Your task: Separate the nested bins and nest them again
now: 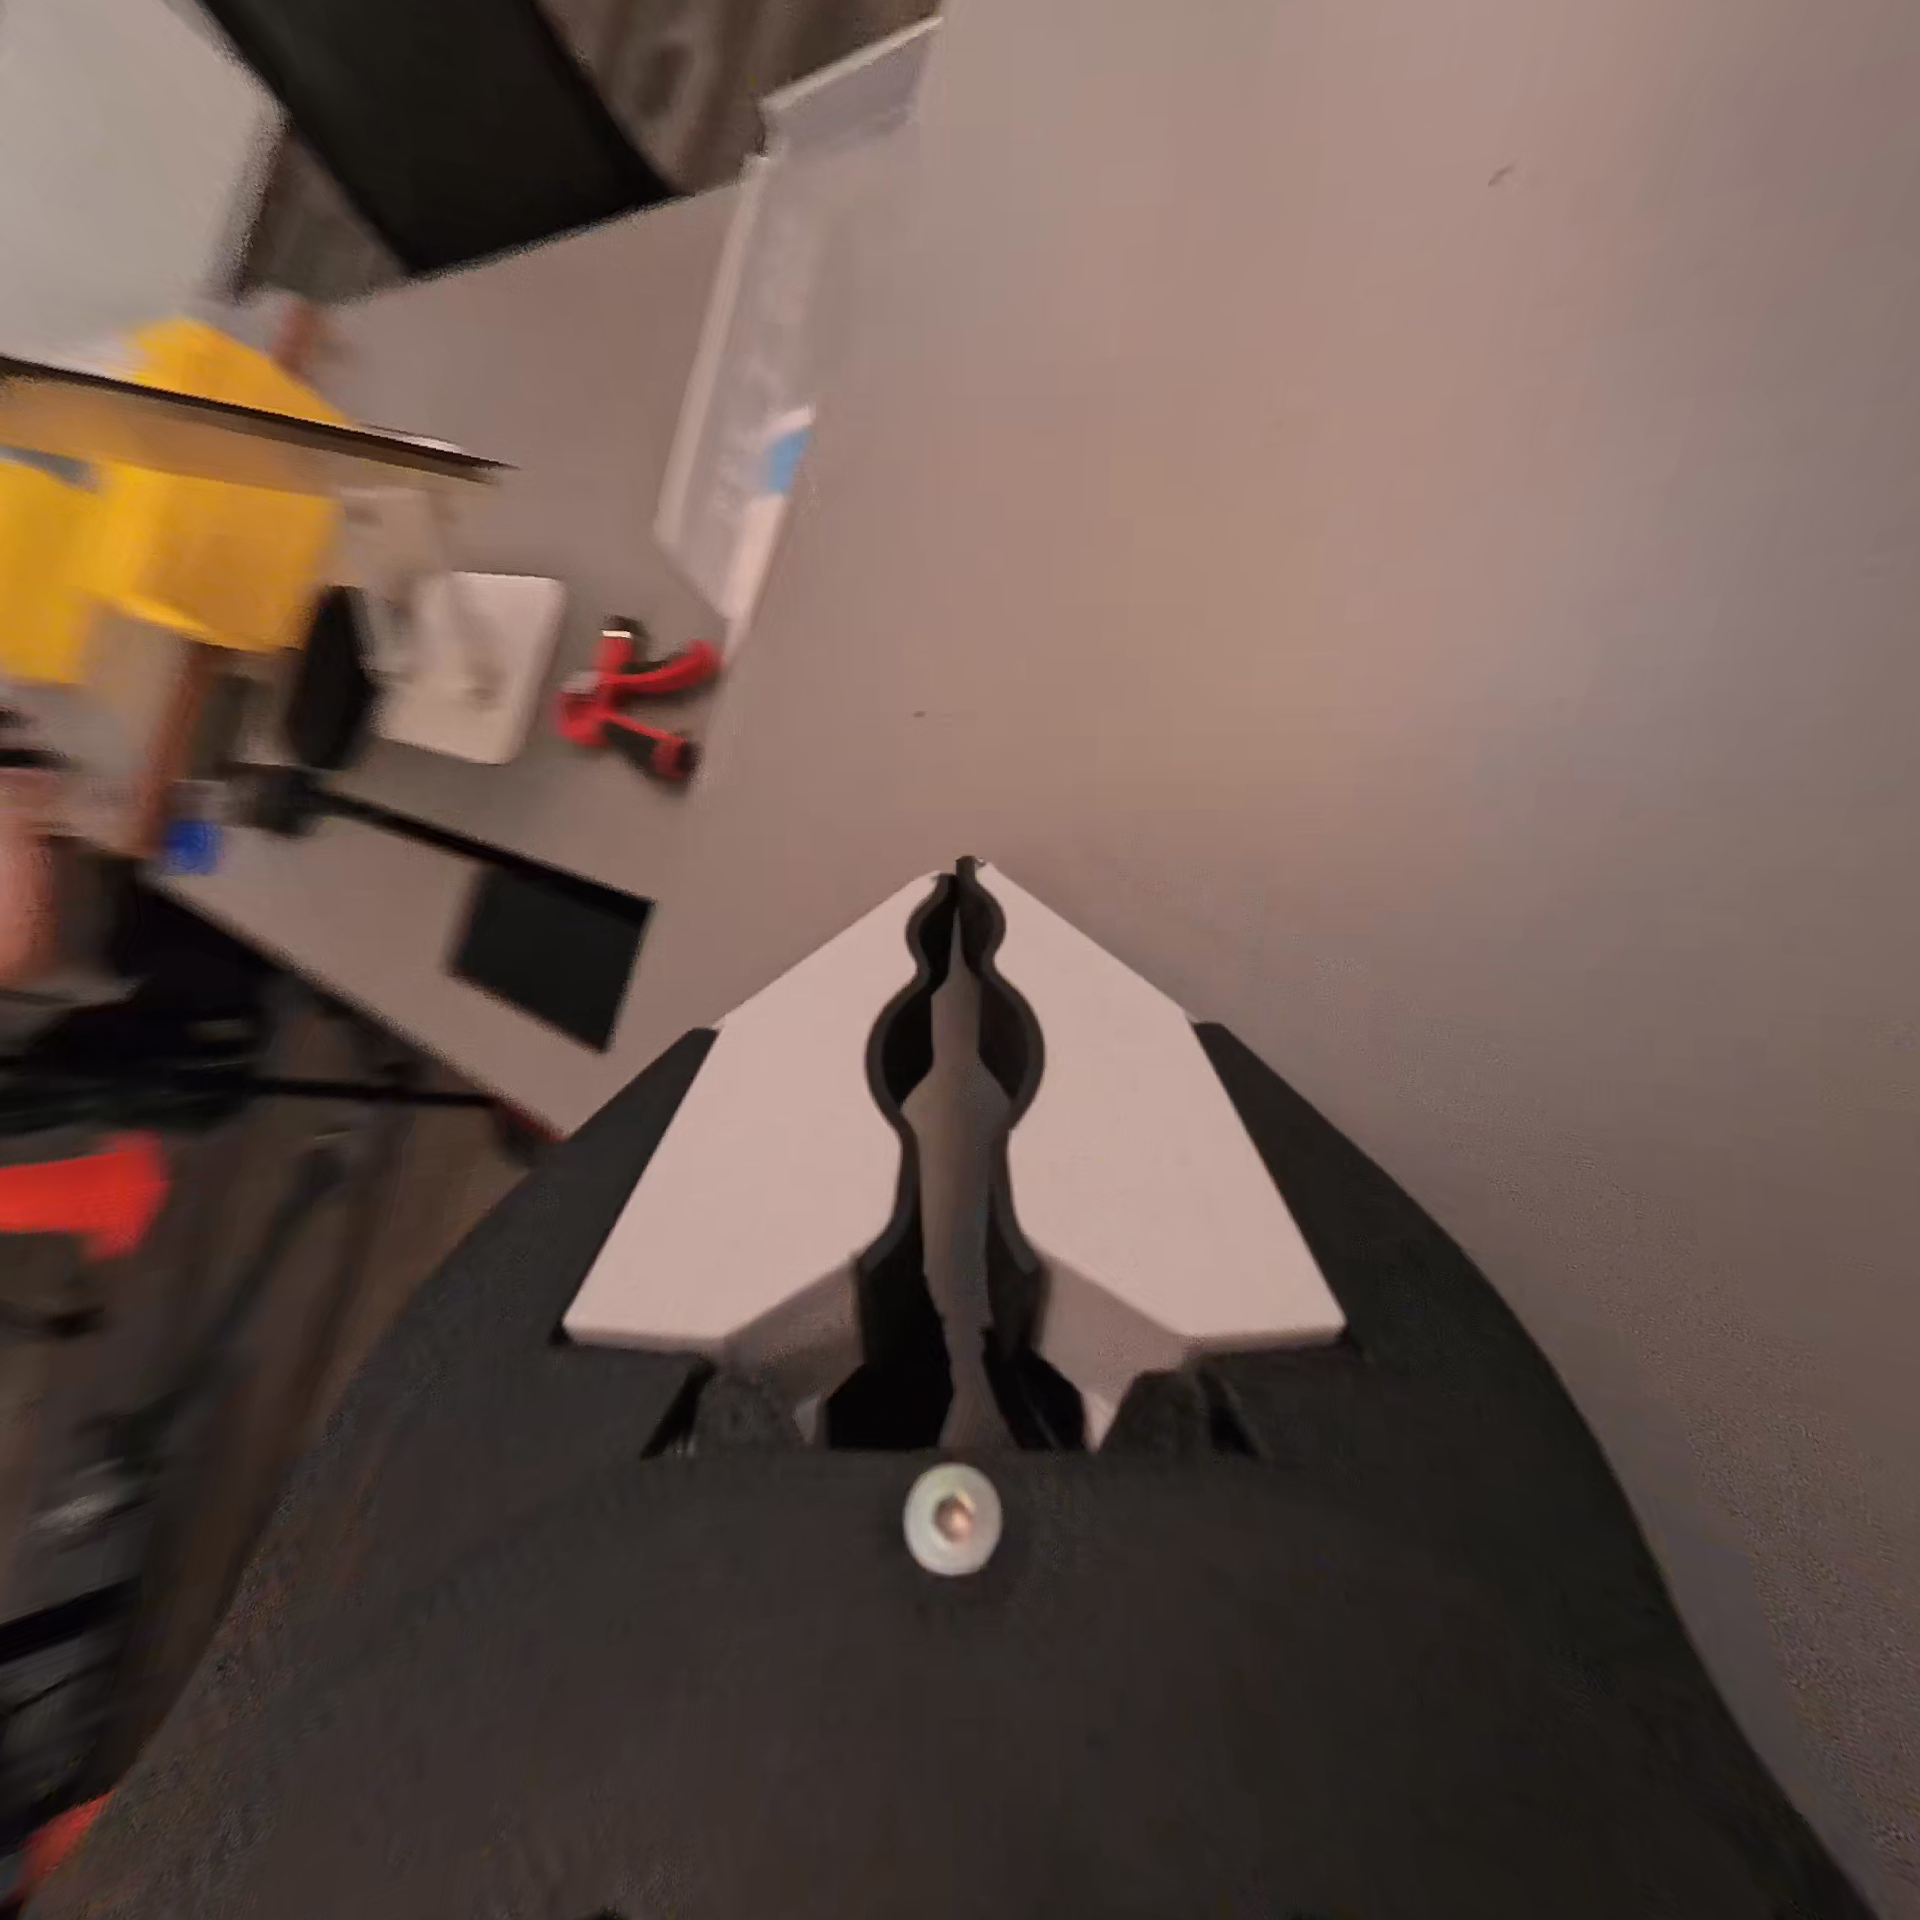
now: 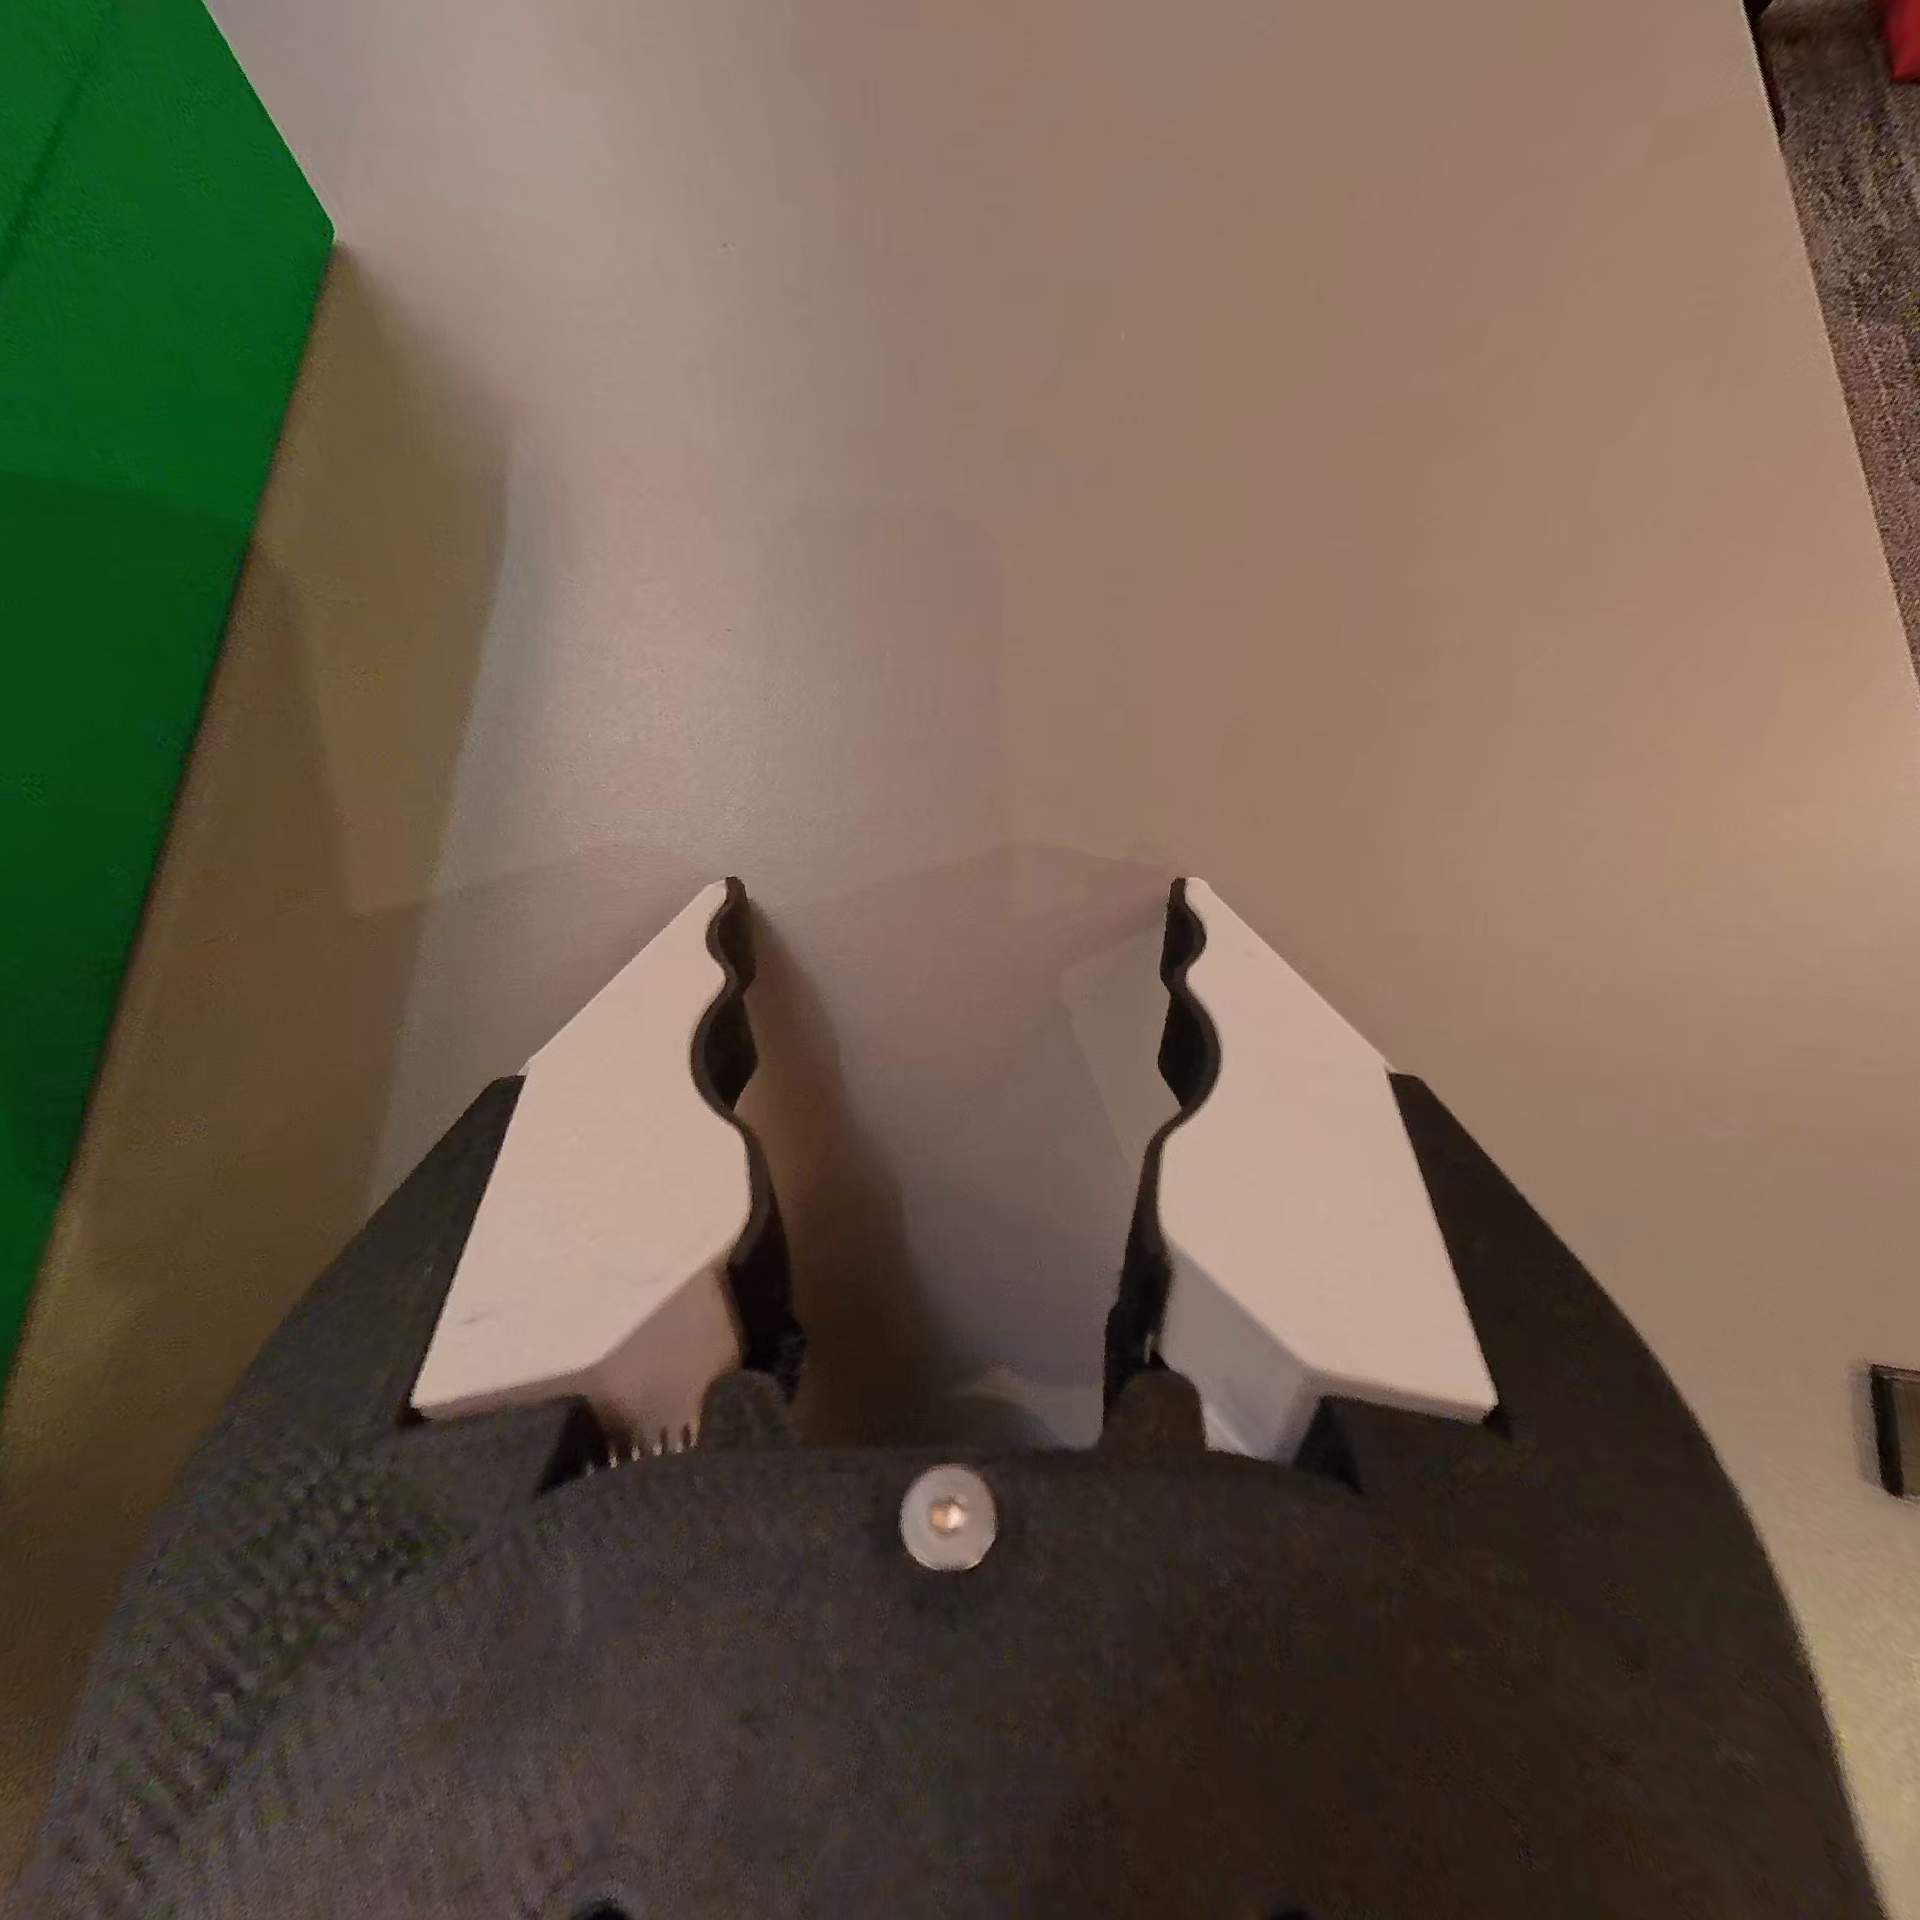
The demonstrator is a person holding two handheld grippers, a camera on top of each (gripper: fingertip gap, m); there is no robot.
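A green bin [image 2: 114, 499] fills the left edge of the right wrist view, standing on the pale table [image 2: 1039, 416]. My right gripper [image 2: 956, 894] is open with only bare table between its fingers, to the right of the green bin. My left gripper [image 1: 961, 873] is shut with its fingertips together and nothing between them, above the pale table [image 1: 1351, 520]. A yellow bin-like object [image 1: 156, 520] shows blurred at the far left of the left wrist view.
In the left wrist view, a red and black hand tool [image 1: 634, 696], a white box [image 1: 478, 675], a clear plastic sleeve [image 1: 769, 364] and a black square [image 1: 551, 966] lie on the table's left part. Carpet [image 2: 1860, 208] lies beyond the table's right edge.
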